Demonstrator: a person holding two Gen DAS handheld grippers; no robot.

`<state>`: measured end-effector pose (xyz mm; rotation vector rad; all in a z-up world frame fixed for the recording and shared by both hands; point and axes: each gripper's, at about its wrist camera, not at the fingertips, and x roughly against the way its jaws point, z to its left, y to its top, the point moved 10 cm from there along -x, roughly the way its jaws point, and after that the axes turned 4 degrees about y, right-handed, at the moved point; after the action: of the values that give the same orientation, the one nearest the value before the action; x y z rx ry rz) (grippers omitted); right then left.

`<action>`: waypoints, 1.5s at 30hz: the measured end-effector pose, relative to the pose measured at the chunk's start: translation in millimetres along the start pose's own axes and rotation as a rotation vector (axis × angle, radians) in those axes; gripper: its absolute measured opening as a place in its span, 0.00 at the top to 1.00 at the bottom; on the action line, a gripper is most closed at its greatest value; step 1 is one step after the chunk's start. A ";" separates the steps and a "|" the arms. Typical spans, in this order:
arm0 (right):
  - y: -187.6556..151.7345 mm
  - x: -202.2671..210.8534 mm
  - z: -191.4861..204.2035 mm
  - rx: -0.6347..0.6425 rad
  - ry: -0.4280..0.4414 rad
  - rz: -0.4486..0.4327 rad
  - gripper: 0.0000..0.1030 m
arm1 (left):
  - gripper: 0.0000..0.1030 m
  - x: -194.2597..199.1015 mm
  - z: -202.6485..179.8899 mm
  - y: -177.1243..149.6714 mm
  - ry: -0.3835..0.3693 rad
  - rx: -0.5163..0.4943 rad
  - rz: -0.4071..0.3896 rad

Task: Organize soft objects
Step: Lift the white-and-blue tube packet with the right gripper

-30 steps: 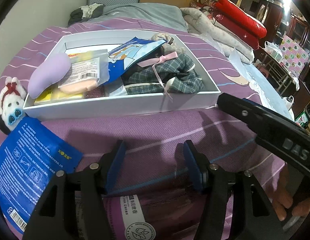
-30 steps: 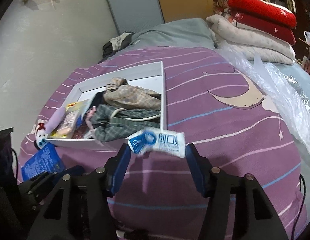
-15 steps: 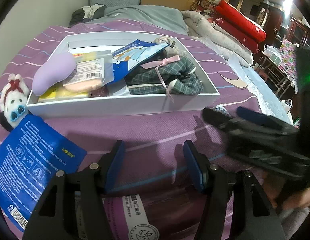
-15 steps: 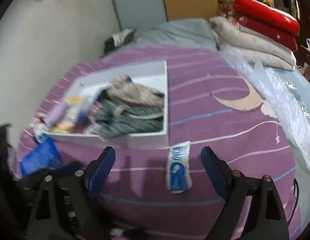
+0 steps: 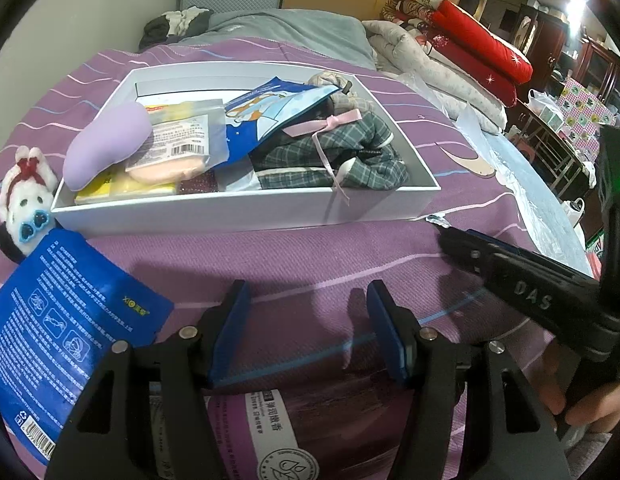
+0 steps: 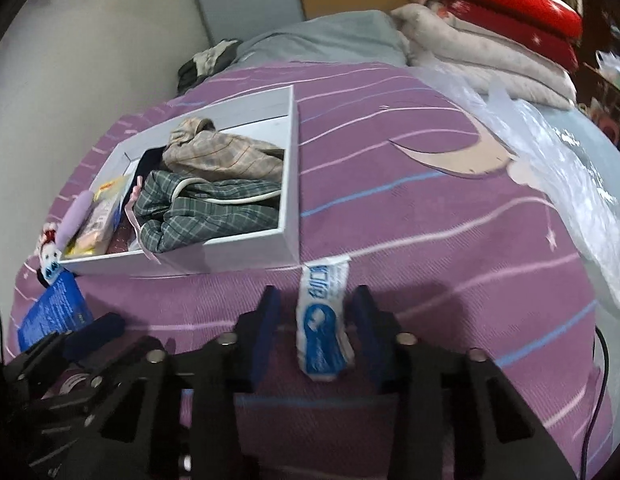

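A white-and-blue tissue pack [image 6: 322, 320] lies lengthwise on the purple bedcover, just in front of the white box [image 6: 291, 184]. My right gripper [image 6: 316, 320] straddles the pack with its jaws closing. The right pad is against the pack, while a small gap shows at the left pad. In the left wrist view the right gripper [image 5: 450, 240] reaches in from the right, near the box's front corner. My left gripper [image 5: 305, 328] hovers open over the bedcover with nothing between its fingers. The box [image 5: 229, 216] holds plaid clothes [image 5: 350, 156], a lilac plush piece [image 5: 105, 144] and several packets.
Left of the box, a small white plush toy [image 5: 23, 196] and a blue packet [image 5: 61, 328] lie on the bed. A purple labelled package [image 5: 277, 440] sits under the left gripper. Folded quilts [image 5: 470, 48] and plastic sheeting [image 6: 570, 168] line the bed's right side.
The right gripper let go of the tissue pack it held crosswise. The pack dropped onto the bed lengthwise, and the jaws sank and narrowed around it. The left gripper stayed put.
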<state>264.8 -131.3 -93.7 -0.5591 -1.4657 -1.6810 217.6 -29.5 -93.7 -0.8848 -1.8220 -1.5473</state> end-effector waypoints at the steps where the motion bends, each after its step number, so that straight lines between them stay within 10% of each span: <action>1: -0.2 1.8 -1.1 -0.016 0.010 0.002 0.83 | 0.40 0.0 0.0 0.0 0.000 0.000 0.000; 14: 17.5 60.4 60.9 -0.075 0.225 -0.093 0.96 | 0.40 33.6 10.4 3.7 -0.024 0.041 -0.051; 19: 19.5 61.8 73.9 0.023 0.160 -0.106 0.94 | 0.40 47.5 22.7 7.4 -0.025 0.066 -0.072; 21: 20.8 52.9 58.1 0.039 0.066 -0.103 0.80 | 0.40 43.8 23.4 5.1 -0.025 0.069 -0.059; 24: 19.2 38.4 31.8 0.019 0.015 -0.114 0.33 | 0.40 34.1 17.6 -1.5 -0.027 0.044 -0.024; 26: 13.5 16.4 16.3 -0.010 0.016 -0.057 0.34 | 0.40 31.5 14.8 -3.5 -0.002 0.016 -0.024; 30: -2.8 -17.8 -6.9 -0.105 0.021 0.055 0.84 | 0.40 29.2 11.6 -5.3 0.007 -0.010 -0.017; 45: 5.0 46.5 68.3 -0.180 0.335 -0.057 0.86 | 0.40 45.9 14.8 2.9 -0.010 -0.012 -0.032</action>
<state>230.2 -79.2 -39.5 -0.3127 -1.1070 -1.8600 191.8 -9.3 -58.3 -0.8742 -1.8440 -1.5784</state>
